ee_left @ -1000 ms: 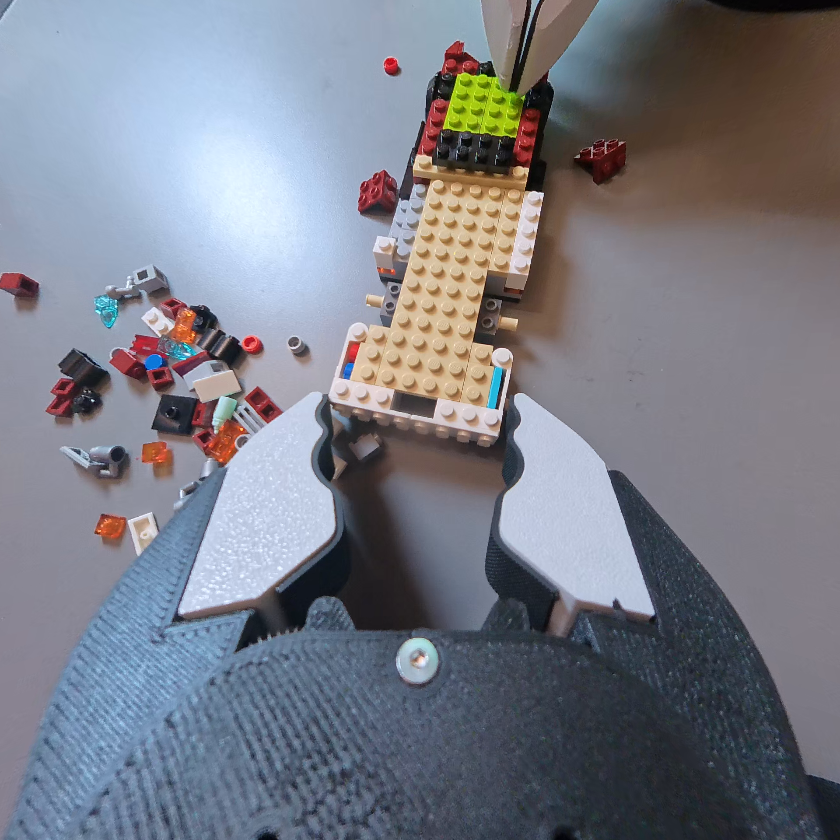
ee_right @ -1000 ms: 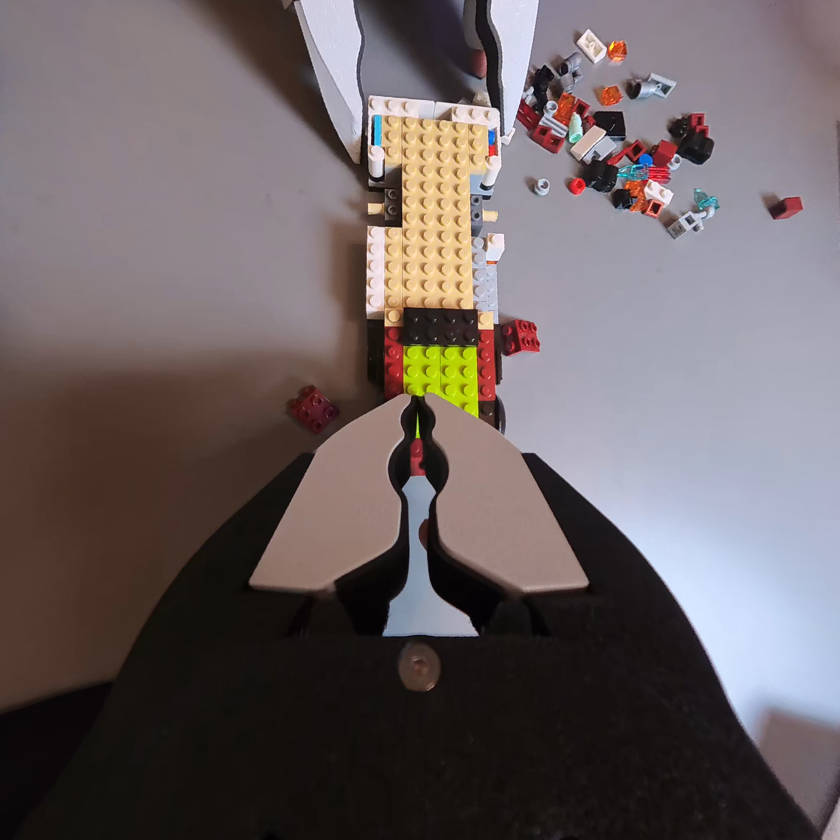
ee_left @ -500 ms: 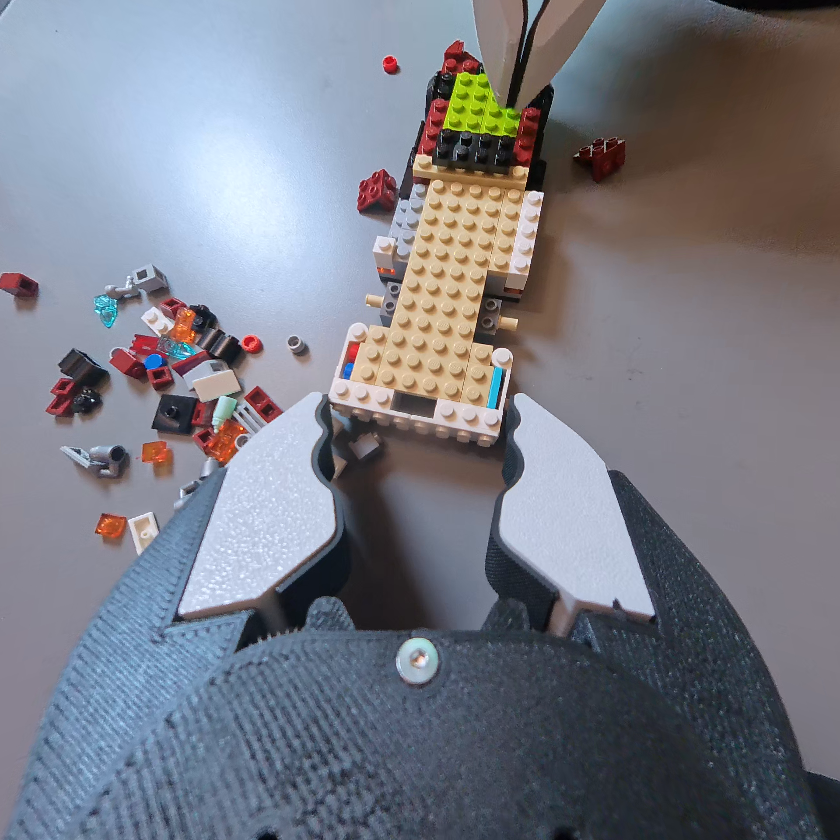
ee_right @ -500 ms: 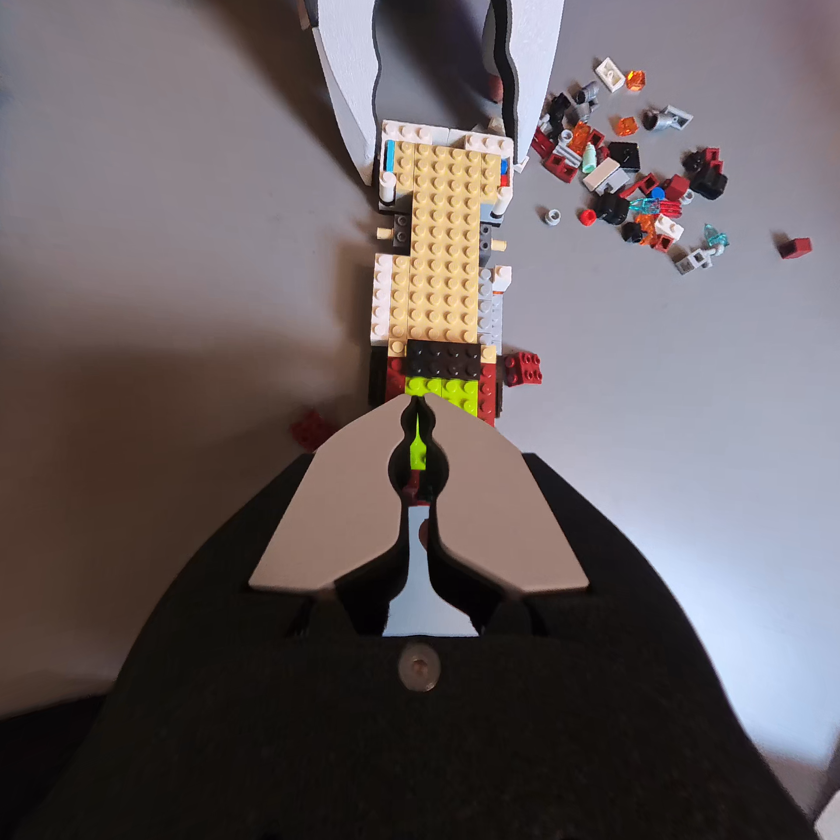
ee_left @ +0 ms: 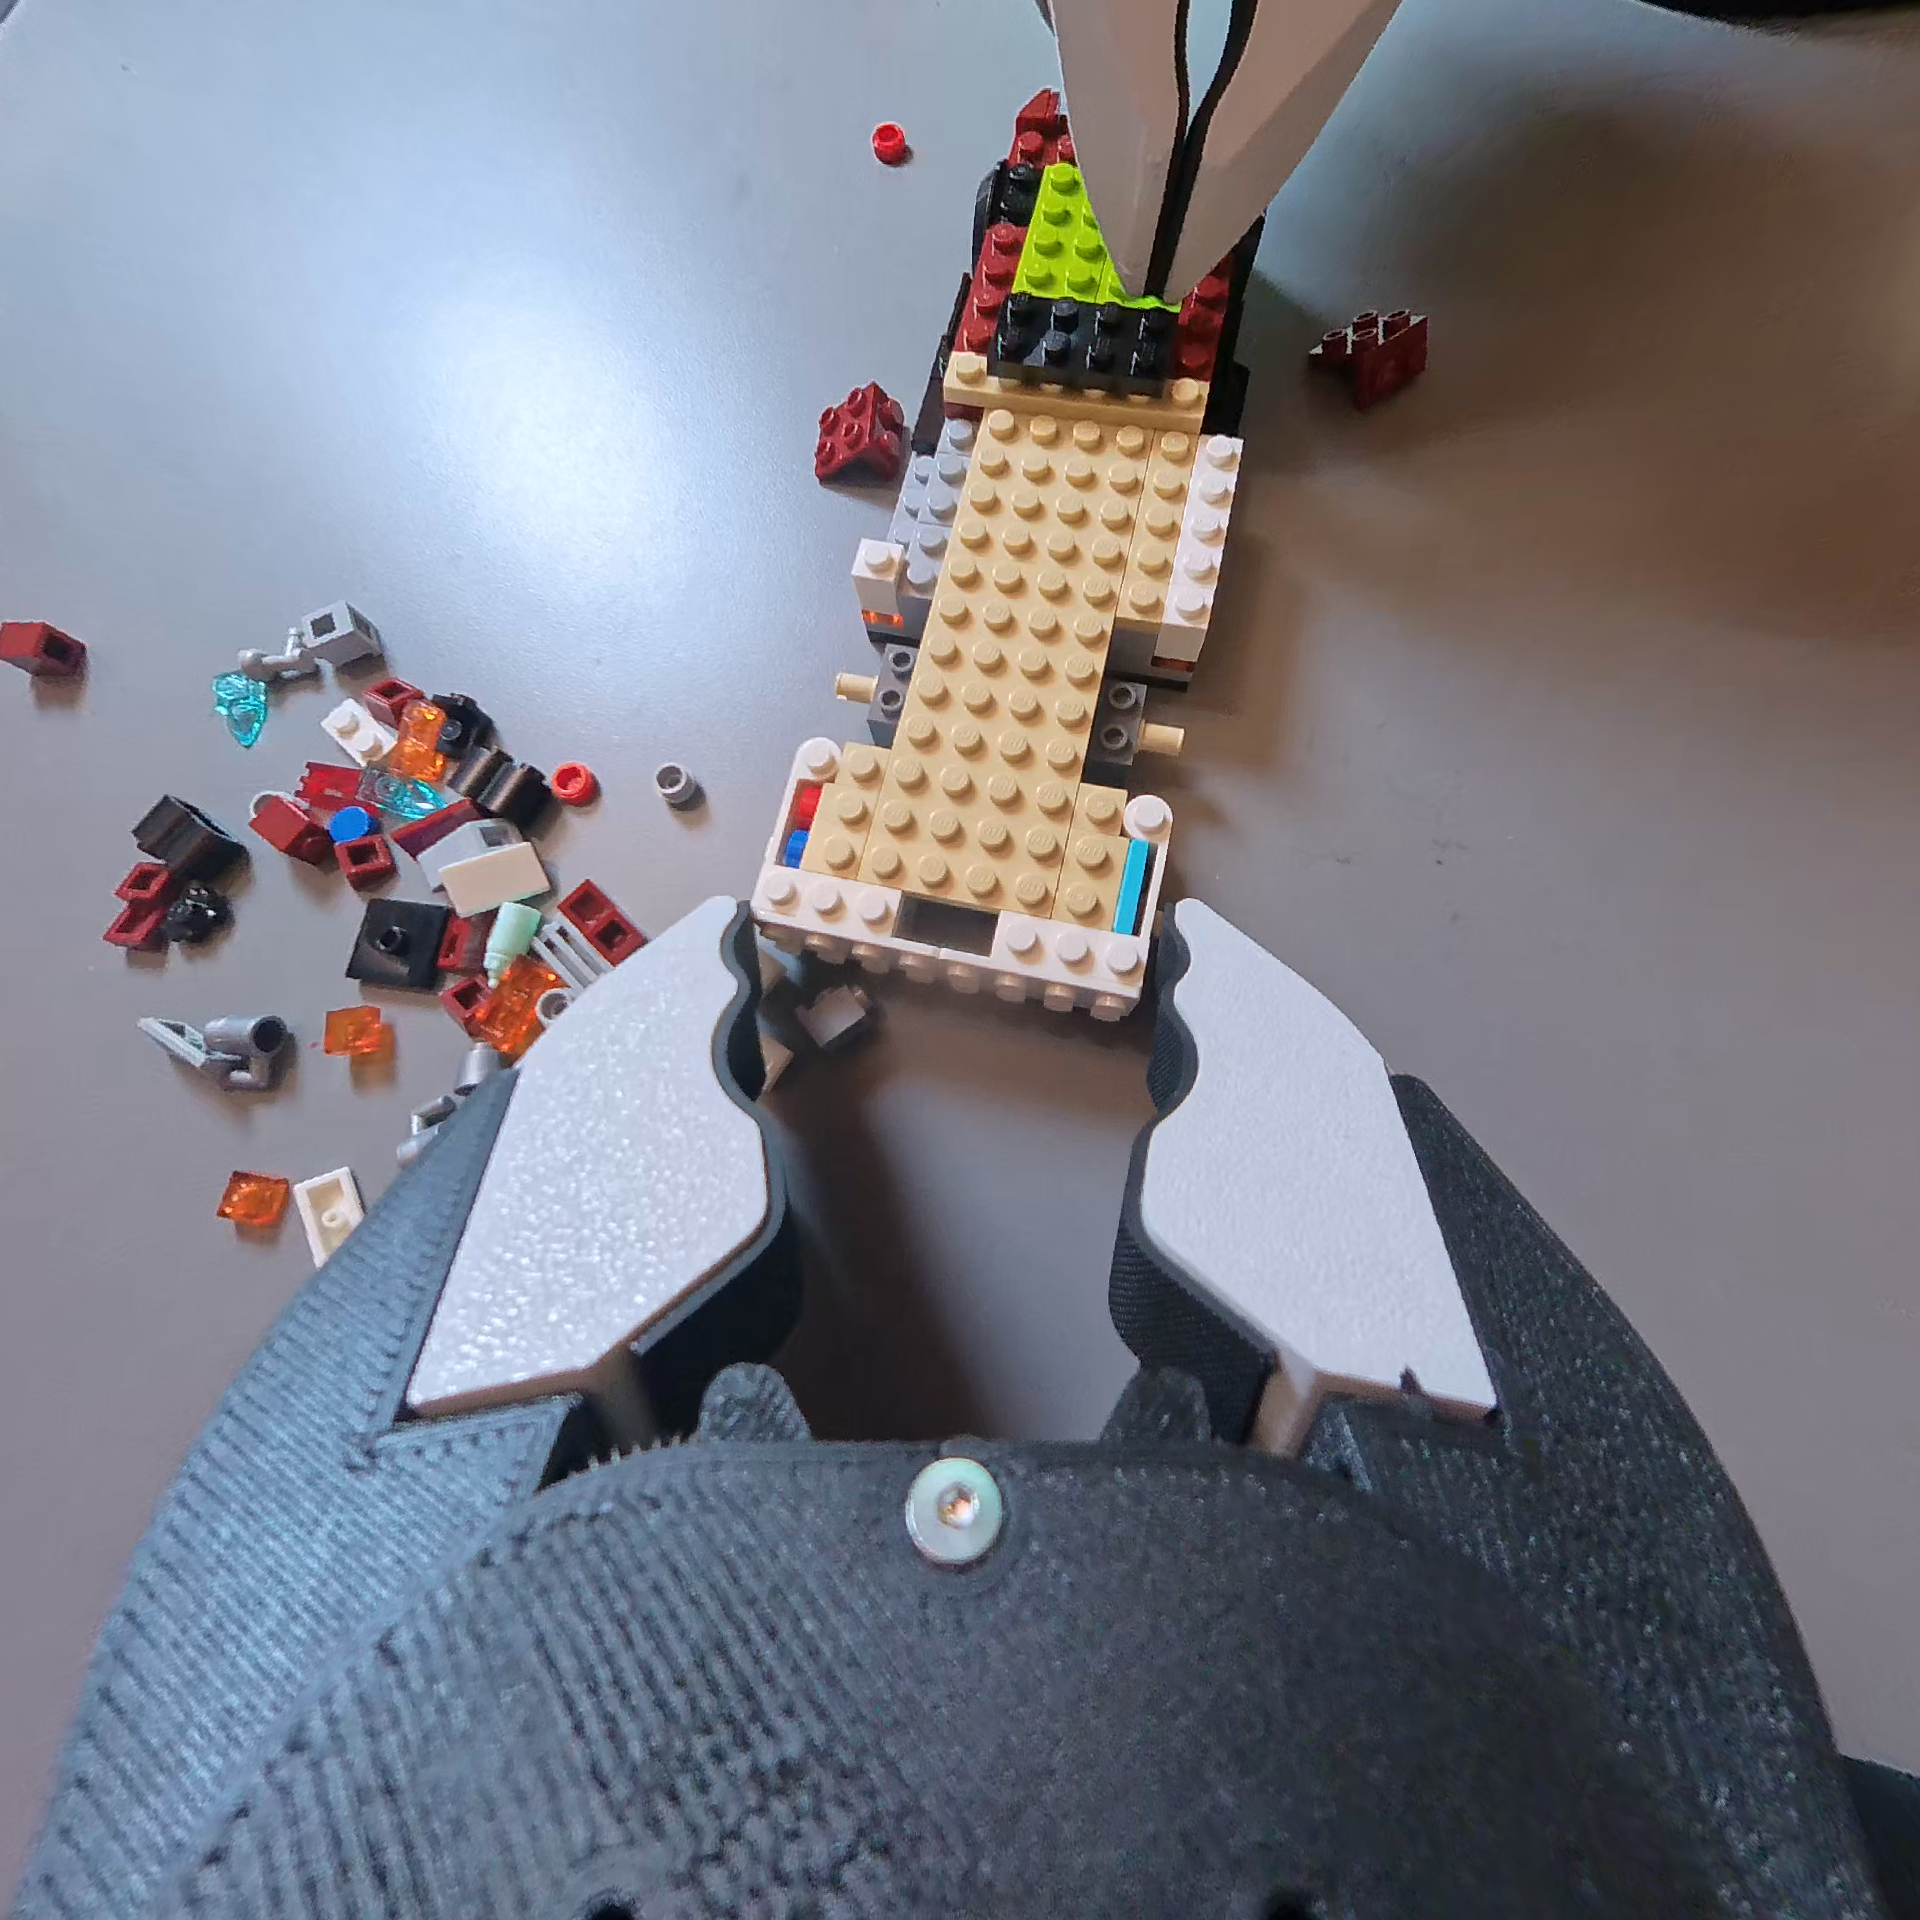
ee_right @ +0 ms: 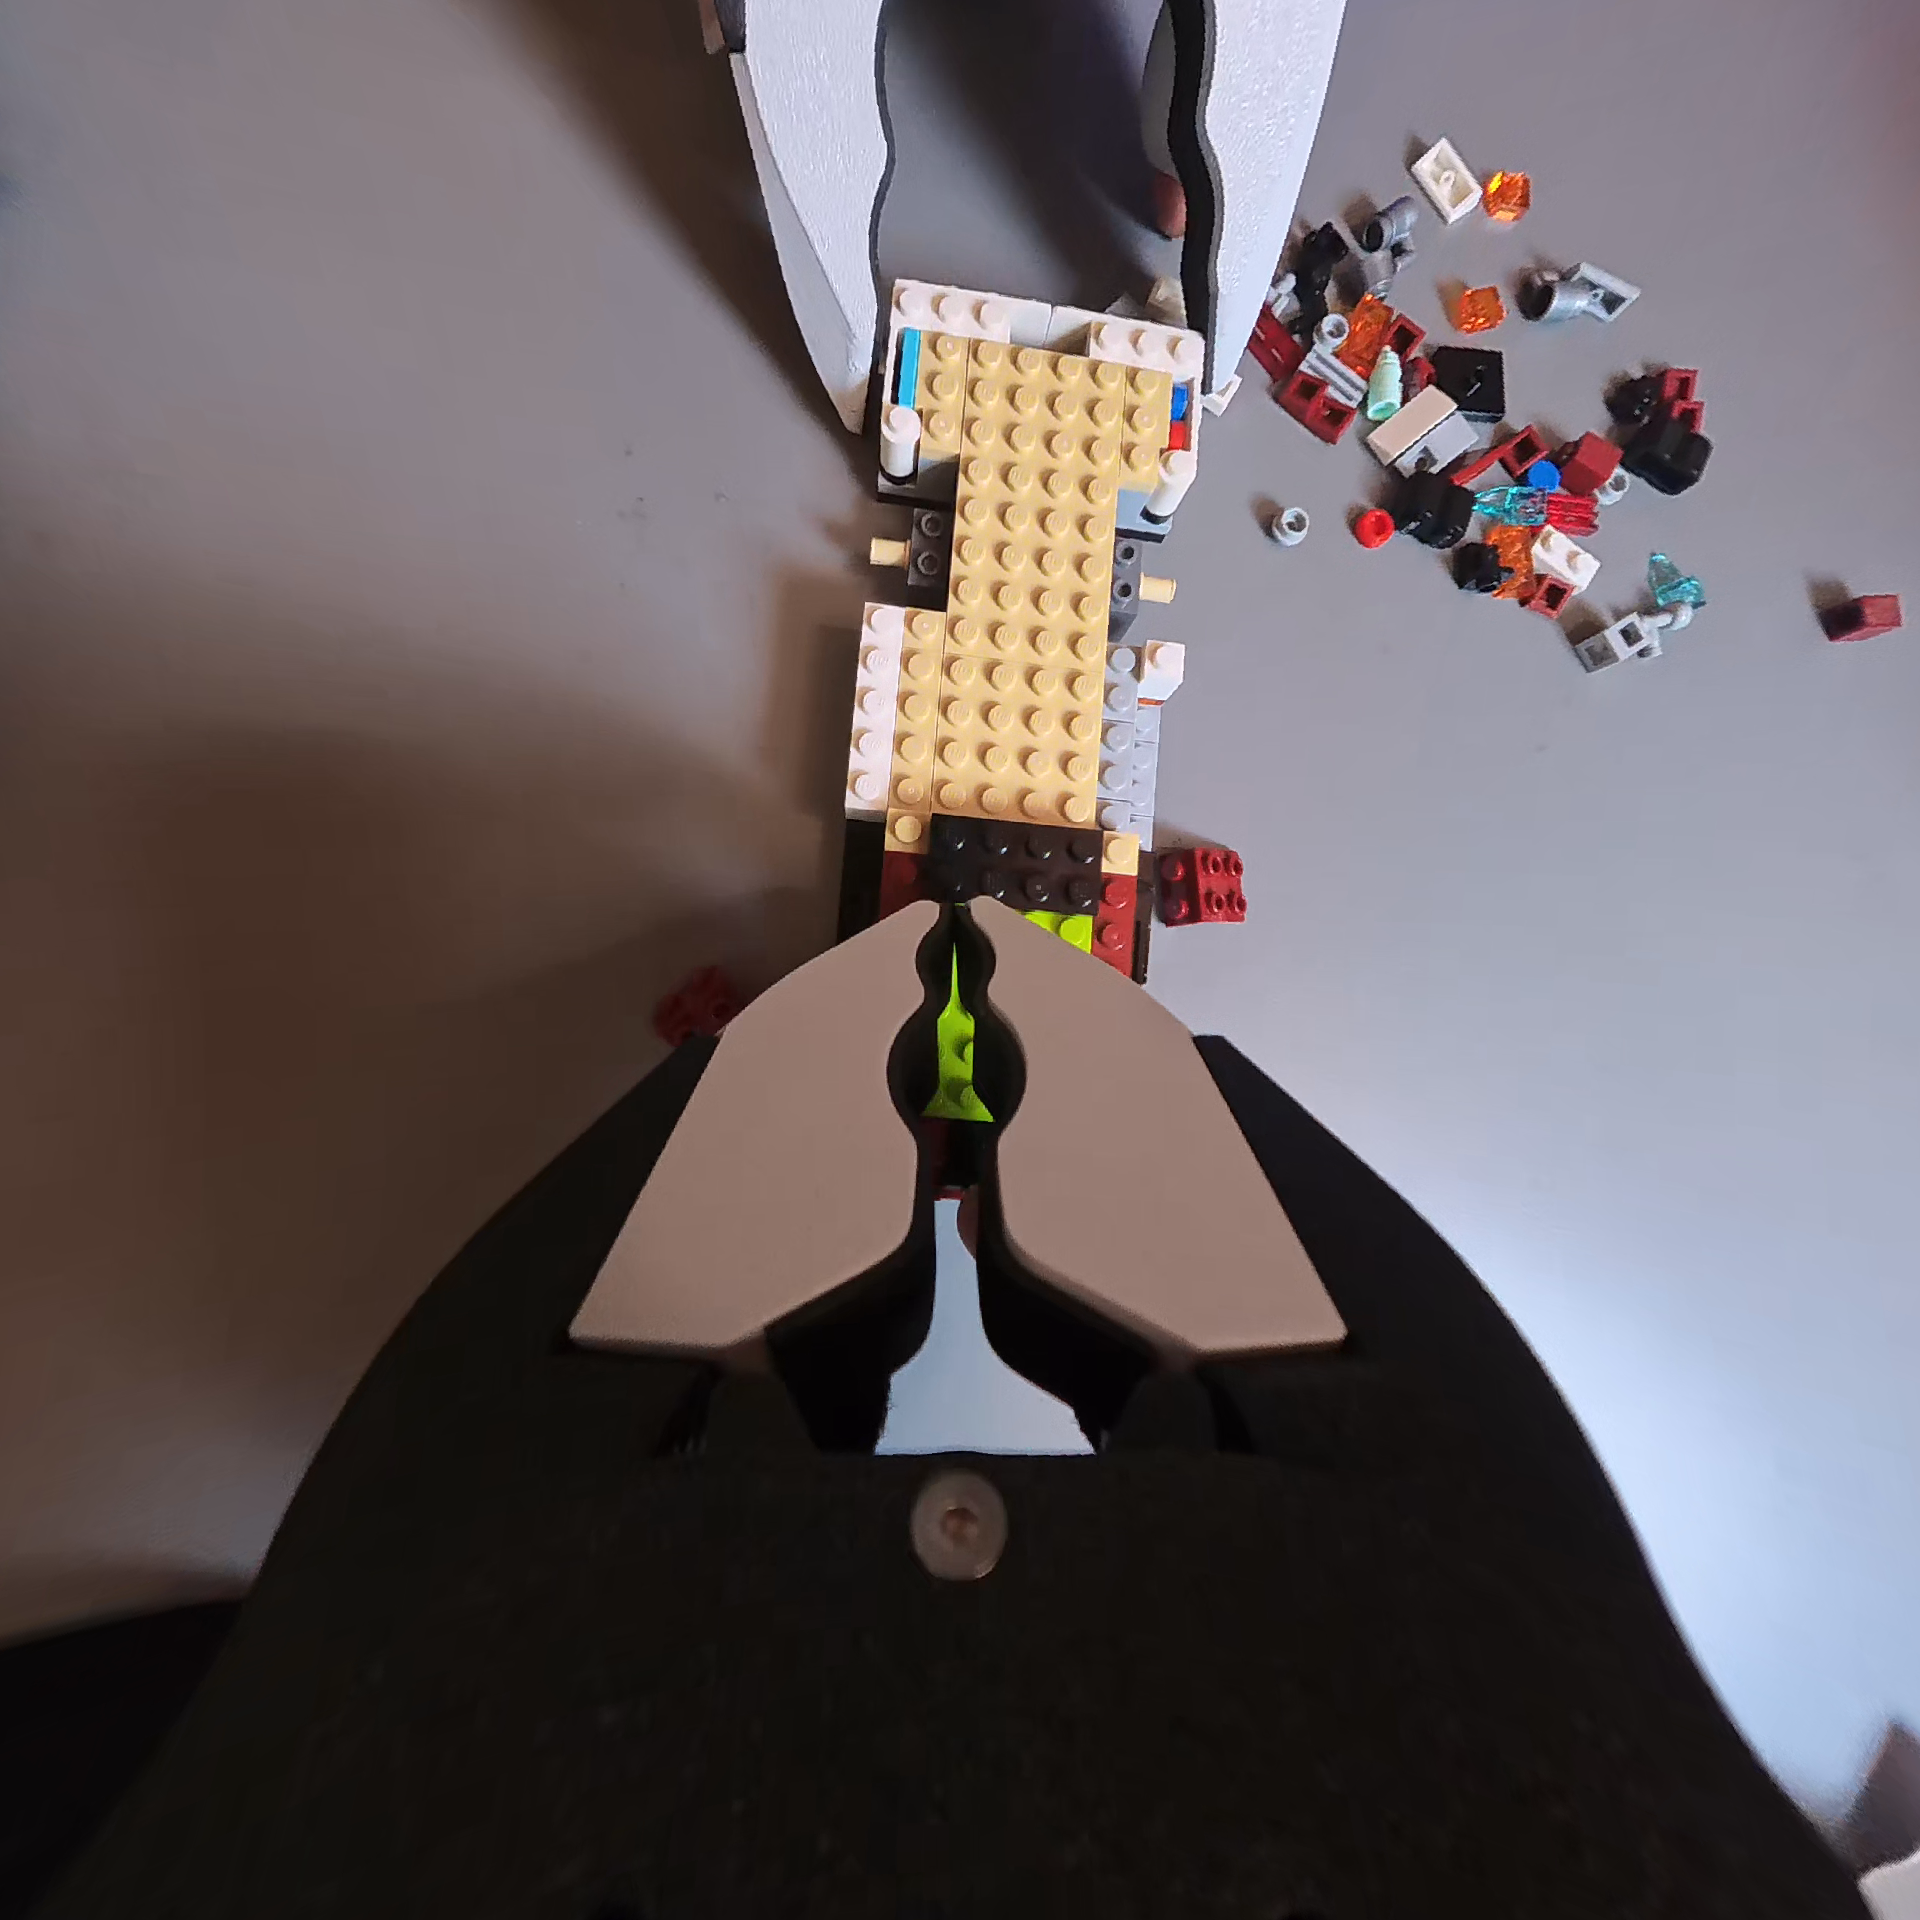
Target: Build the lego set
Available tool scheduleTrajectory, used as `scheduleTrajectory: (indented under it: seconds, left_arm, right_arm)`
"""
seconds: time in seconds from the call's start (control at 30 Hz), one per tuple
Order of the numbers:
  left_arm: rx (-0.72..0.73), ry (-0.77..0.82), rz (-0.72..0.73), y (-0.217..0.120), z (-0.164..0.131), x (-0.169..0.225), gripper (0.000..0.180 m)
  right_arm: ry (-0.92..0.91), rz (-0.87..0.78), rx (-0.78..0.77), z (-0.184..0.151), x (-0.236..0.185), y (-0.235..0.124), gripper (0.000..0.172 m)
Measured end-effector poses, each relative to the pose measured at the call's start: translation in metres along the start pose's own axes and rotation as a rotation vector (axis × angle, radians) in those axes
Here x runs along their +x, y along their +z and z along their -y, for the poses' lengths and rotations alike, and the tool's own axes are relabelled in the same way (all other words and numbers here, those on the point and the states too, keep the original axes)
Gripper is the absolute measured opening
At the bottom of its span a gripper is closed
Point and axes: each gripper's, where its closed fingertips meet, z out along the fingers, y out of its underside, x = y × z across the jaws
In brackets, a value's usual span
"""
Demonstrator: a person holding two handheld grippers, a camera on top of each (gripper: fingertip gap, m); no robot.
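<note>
The left claw (ee_left: 951, 940) stands spread wide, its two pale fingers (ee_left: 665, 1039) bracketing the white end of a long brick model (ee_left: 1023, 665) that lies flat on the grey counter (ee_left: 416, 364). In both views the fingertips sit against or just beside the two corners of that end; whether the pads actually press on the bricks I cannot tell. The placement reads as a brace, keeping the model from sliding along the counter while the far end is worked on. A small dark loose piece (ee_left: 826, 1023) lies on the counter between the fingers, touching neither of them.

The right claw (ee_right: 961, 914) is clenched, its fingertips closed together with nothing between them, and it points down onto the far end of the model. The closed tip rests at the seam where the lime-green plate (ee_left: 1065, 244) meets the black plate (ee_left: 1081, 332), so it seems to act as a blunt pusher or pry point, not as a grasp.

Further out, the tan studded deck runs between the two claws, edged with white and light grey bricks. One dark red brick (ee_left: 860, 431) lies just beside the model on its left side, and another (ee_left: 1371, 343) near it on the right. A scatter of small loose pieces (ee_left: 395, 862), dark red, black, orange, white and grey, spreads over the counter to the left.
</note>
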Motion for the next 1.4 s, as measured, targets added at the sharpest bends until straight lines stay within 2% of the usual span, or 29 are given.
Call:
scheduleTrajectory:
  seconds: [0.5,0.83,1.4]
  left_arm:
    - [0.001,0.000,-0.001,0.000,0.000,0.000,0.073]
    - [0.002,-0.001,-0.001,0.001,0.000,0.000,0.073]
    - [0.002,0.000,0.000,0.001,0.000,0.000,0.073]
  right_arm:
    - [0.019,-0.046,0.079,0.014,0.012,-0.008,0.001]
    - [0.094,-0.047,0.091,0.013,0.015,-0.005,0.023]
    - [0.178,-0.023,0.032,0.013,0.021,0.004,0.024]
